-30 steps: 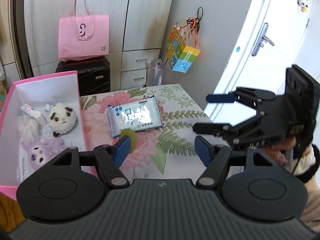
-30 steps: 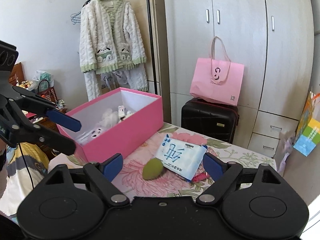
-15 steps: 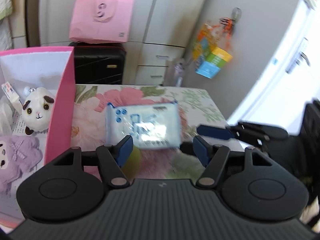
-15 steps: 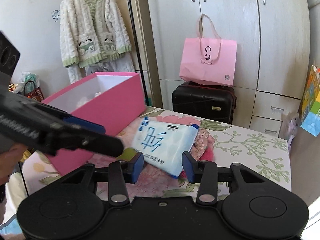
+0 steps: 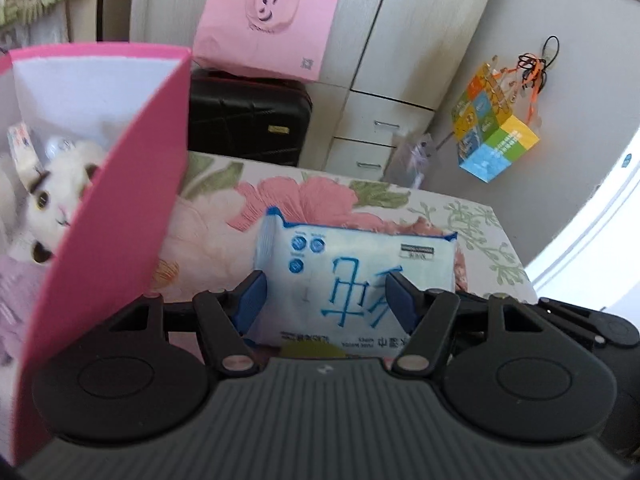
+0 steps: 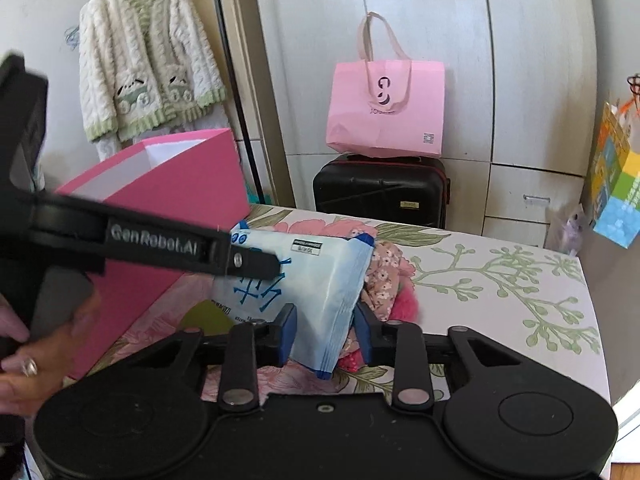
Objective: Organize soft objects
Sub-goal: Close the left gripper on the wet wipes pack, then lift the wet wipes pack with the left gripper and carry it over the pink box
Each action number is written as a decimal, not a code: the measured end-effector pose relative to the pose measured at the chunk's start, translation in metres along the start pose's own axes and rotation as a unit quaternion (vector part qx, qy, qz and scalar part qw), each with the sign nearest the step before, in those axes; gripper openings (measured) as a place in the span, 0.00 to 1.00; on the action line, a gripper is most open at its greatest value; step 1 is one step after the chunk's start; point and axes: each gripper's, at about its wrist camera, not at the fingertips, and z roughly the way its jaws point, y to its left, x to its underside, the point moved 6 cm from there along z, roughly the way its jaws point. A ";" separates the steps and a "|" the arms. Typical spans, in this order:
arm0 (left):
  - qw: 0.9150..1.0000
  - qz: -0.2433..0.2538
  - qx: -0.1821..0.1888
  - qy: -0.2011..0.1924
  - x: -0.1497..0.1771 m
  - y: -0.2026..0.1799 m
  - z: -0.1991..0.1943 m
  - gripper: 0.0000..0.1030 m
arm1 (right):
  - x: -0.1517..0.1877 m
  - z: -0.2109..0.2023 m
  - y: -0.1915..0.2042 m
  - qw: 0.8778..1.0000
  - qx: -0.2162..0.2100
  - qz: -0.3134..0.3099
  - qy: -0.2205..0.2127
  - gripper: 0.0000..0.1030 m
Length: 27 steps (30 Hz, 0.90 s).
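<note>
Floral cloth covers the worktop [image 6: 500, 280]; a glossy, crinkly wipes pack [image 5: 352, 276] sits between both grippers' spread fingers [image 5: 250, 300], beside a pink box [image 6: 180, 184].

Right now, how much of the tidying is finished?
Partly. A white plush toy and a purple one already lie in the pink box. Both tools, left and right, straddle the wipes pack. A green sponge and floral cloth remain.
</note>
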 end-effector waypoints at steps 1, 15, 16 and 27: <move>1.000 -0.001 0.001 0.001 0.002 0.000 0.001 0.66 | 0.000 0.000 -0.001 1.000 -0.001 0.004 0.000 0.31; 0.999 0.049 0.010 -0.003 0.013 -0.021 -0.008 0.58 | 0.008 0.003 -0.001 1.000 0.002 0.021 -0.011 0.31; 0.999 0.053 0.007 -0.005 0.013 -0.023 -0.011 0.56 | 0.008 0.002 0.001 1.000 0.008 0.018 -0.013 0.31; 0.994 0.089 0.002 -0.056 0.013 -0.039 -0.049 0.50 | 0.004 -0.019 0.015 0.998 0.036 0.011 -0.042 0.31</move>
